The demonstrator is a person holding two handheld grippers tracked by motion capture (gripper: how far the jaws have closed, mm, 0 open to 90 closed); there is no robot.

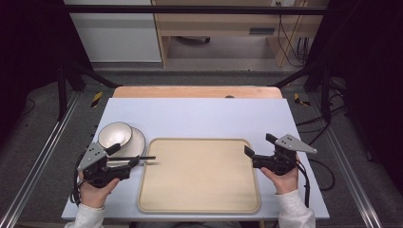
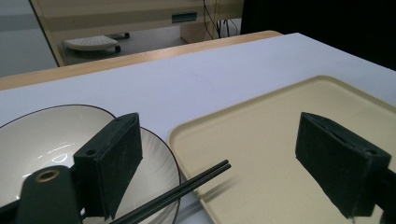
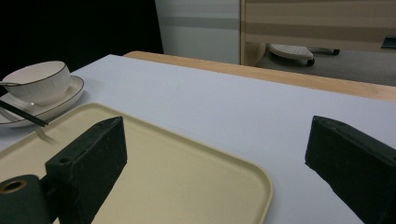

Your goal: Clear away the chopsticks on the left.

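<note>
A cream bowl (image 1: 115,134) with a dark rim sits on a white plate (image 1: 136,142) at the table's left. A pair of black chopsticks (image 1: 135,158) lies across the plate's near edge, its tips jutting over the left rim of the tan tray (image 1: 199,199). My left gripper (image 1: 124,156) stands open around the chopsticks' rear part, pads clear of them. From the left gripper view the chopsticks (image 2: 187,189) run between the wide jaws, beside the bowl (image 2: 42,140) and plate (image 2: 161,161). My right gripper (image 1: 259,145) is open and holds nothing at the tray's right rim.
The tray (image 3: 163,172) is bare and covers the middle of the white table (image 1: 199,116). A wooden strip (image 1: 197,91) edges the far side. Black frame posts and cables stand beyond the table on both sides.
</note>
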